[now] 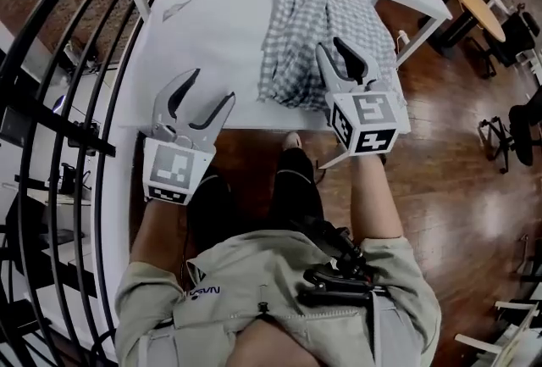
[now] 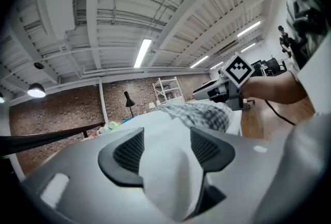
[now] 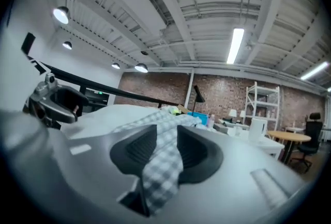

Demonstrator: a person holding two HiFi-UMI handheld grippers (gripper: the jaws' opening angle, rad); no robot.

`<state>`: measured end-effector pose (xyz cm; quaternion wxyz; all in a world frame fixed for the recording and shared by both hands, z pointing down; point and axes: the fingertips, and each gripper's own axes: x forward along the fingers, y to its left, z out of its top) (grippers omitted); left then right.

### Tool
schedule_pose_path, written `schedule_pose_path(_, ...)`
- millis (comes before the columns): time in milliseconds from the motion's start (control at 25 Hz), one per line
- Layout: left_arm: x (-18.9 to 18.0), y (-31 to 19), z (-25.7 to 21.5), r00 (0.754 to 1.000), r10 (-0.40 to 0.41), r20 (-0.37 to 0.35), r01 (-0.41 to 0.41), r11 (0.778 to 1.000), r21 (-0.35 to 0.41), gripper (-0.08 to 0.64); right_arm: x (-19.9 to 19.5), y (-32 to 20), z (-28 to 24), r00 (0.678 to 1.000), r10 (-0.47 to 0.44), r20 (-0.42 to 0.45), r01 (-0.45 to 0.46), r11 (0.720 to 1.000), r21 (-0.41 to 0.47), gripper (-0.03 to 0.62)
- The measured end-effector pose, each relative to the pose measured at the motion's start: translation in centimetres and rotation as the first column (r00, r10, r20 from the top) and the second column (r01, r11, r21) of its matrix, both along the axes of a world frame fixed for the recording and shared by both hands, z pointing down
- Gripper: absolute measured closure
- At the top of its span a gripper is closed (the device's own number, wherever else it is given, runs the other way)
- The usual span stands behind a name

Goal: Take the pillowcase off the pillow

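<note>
Two grippers are hovering by the near edge of the white table (image 1: 203, 26) in the head view. The left gripper (image 1: 212, 86) is holding its jaws wide apart over bare tabletop, and the right gripper (image 1: 330, 45) is sitting at the near hem of the checked pillowcase (image 1: 296, 26). In the left gripper view we are seeing only white surface between the jaws, with the pillowcase off to their right. In the right gripper view checked cloth is lying between half-parted pads, unclamped. We are judging it best to pinch only the cloth layer before pulling.
</note>
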<state>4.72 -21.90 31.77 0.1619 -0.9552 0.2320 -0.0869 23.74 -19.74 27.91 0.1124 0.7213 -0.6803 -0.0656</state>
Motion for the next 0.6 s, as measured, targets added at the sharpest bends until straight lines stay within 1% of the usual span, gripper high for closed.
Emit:
schedule_pose_path(80, 0.4, 0.9, 1.8, 0.999, -0.006, 0.04, 0.006, 1.0, -0.009, 0.293, -2.5, 2.0, 2.0, 1.0, -0.018, 0.02, 0.018, 1.0, -0.014, 0.468)
schedule_pose_path(160, 0.8, 0.8, 3.9, 0.997, -0.01, 0.082, 0.013, 0.999, -0.038, 0.285, -4.4, 2.7, 5.0, 0.999, -0.027, 0.022, 0.028, 0.997, -0.067, 0.468)
schedule_pose_path(240, 1.4, 0.1, 6.1, 0.992, -0.019, 0.125, 0.026, 0.998, -0.057, 0.284, -5.5, 2.3, 7.9, 0.999, -0.034, 0.019, 0.037, 0.991, -0.13, 0.448)
schedule_pose_path(320, 1.9, -1.1, 8.4, 0.988, -0.051, 0.146, 0.061, 0.996, -0.066, 0.286, -6.0, 1.1, 9.9, 1.0, -0.029, 0.001, 0.029, 0.985, -0.172, 0.432)
schedule_pose_path(400, 2.1, -2.3, 9.1, 0.986, -0.098, 0.137, 0.108, 0.992, -0.061, 0.378, -6.0, -0.1, 11.0, 0.999, -0.008, -0.042, 0.0, 0.981, -0.193, 0.43)
schedule_pose_path(440, 2.1, -2.8, 8.8, 0.985, -0.117, 0.124, 0.124, 0.991, -0.054, 0.432, -5.9, -0.4, 11.2, 0.997, 0.005, -0.072, -0.019, 0.98, -0.198, 0.448)
schedule_pose_path(480, 1.9, -3.1, 8.0, 0.986, -0.128, 0.11, 0.133, 0.99, -0.041, 0.478, -5.8, -0.4, 11.2, 0.995, 0.017, -0.102, -0.037, 0.979, -0.199, 0.494)
schedule_pose_path(520, 1.7, -3.3, 7.1, 0.987, -0.132, 0.095, 0.135, 0.991, -0.025, 0.504, -5.6, -0.2, 11.0, 0.991, 0.026, -0.129, -0.051, 0.979, -0.196, 0.531)
schedule_pose_path(600, 1.2, -3.7, 5.2, 0.989, -0.134, 0.062, 0.135, 0.991, -0.005, 0.52, -4.9, 0.7, 9.9, 0.982, 0.052, -0.18, -0.084, 0.981, -0.175, 0.563)
